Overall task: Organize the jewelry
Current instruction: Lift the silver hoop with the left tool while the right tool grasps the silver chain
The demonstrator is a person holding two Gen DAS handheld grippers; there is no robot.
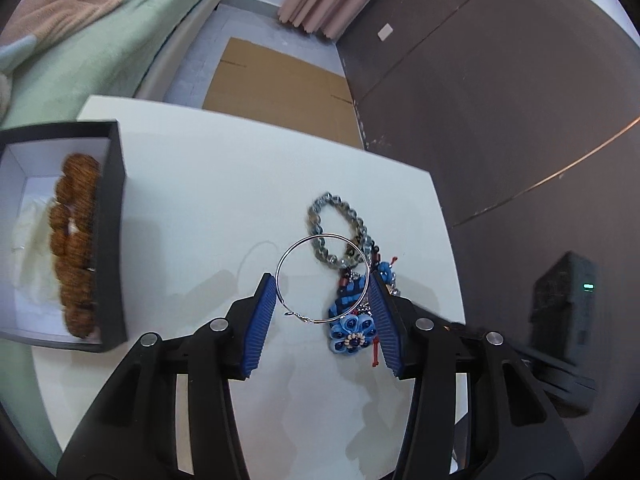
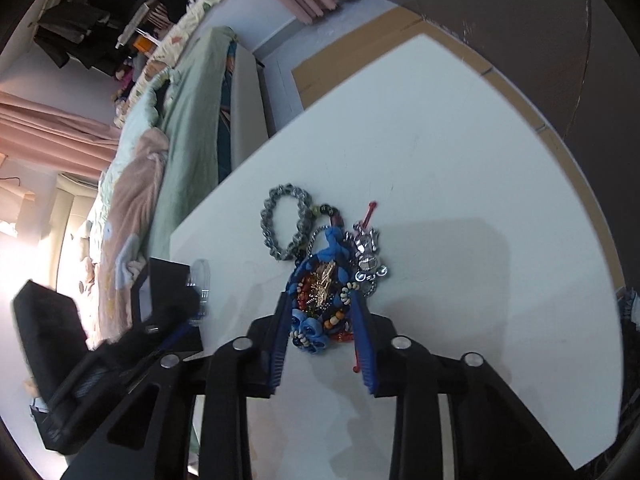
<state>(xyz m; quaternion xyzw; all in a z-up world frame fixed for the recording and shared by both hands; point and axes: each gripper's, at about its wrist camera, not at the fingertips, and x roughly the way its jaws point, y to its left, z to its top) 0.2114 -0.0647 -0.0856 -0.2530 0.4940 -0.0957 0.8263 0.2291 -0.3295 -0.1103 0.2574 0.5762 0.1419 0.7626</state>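
In the left wrist view my left gripper (image 1: pixel 321 276) is shut on a thin silver hoop earring (image 1: pixel 322 235), pinched across its width between the blue pads and held above the white table (image 1: pixel 200 200). Below it lie a grey bead bracelet (image 1: pixel 320 210) and a blue flower ornament (image 1: pixel 352 332). A black box (image 1: pixel 114 220) at the left holds a brown bead bracelet (image 1: pixel 76 248). In the right wrist view my right gripper (image 2: pixel 319 298) is down on the pile, its pads pressing both sides of the blue flower ornament (image 2: pixel 308 330). The grey bead bracelet (image 2: pixel 280 224) and a silver charm (image 2: pixel 366 256) lie just beyond.
A bed with a green cover (image 1: pixel 100 40) runs along the table's far left side. Flat cardboard (image 1: pixel 276 80) lies on the floor beyond the table, next to a dark wardrobe (image 1: pixel 500 100). The right gripper's black body (image 1: pixel 560 300) shows beside the table's right edge.
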